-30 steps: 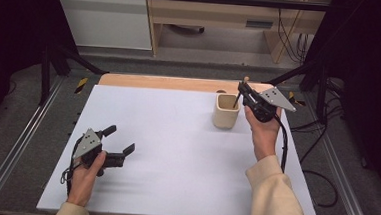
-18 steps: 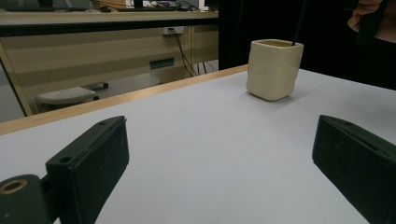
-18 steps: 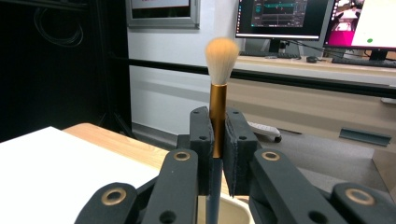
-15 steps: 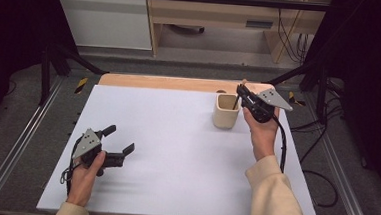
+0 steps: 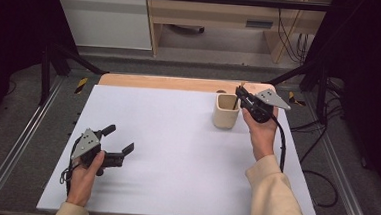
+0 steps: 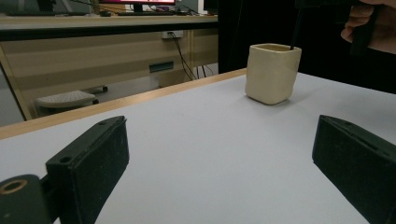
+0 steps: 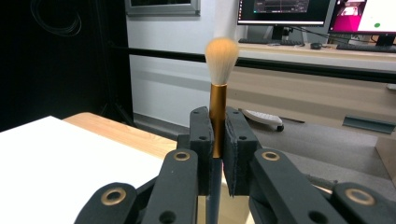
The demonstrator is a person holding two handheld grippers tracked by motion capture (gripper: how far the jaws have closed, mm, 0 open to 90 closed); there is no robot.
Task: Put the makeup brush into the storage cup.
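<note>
Right gripper view puts the brush (image 7: 218, 88) dead centre: the right claw (image 7: 217, 140) is pinching it by its gold ferrule, the cream bristle head standing upright above the jaws and the dark handle running down between them. From the high view, that same right claw (image 5: 240, 96) sits at the far right of the white desk (image 5: 176, 151), held just over the rim of a cream cup (image 5: 226, 111), with the thin dark handle of the brush (image 5: 236, 103) pointing down into the cup's mouth. How deep the handle goes I cannot tell from where I stand. The cup rests near the desk's far edge, beside a strip of bare wood.

Over on the near left, the left claw (image 5: 119, 139) lies low over the desk in the person's hand, its jaws spread wide with nothing between them. Left gripper view looks across the white surface toward the cup (image 6: 272, 72), which stands well apart from that claw.
</note>
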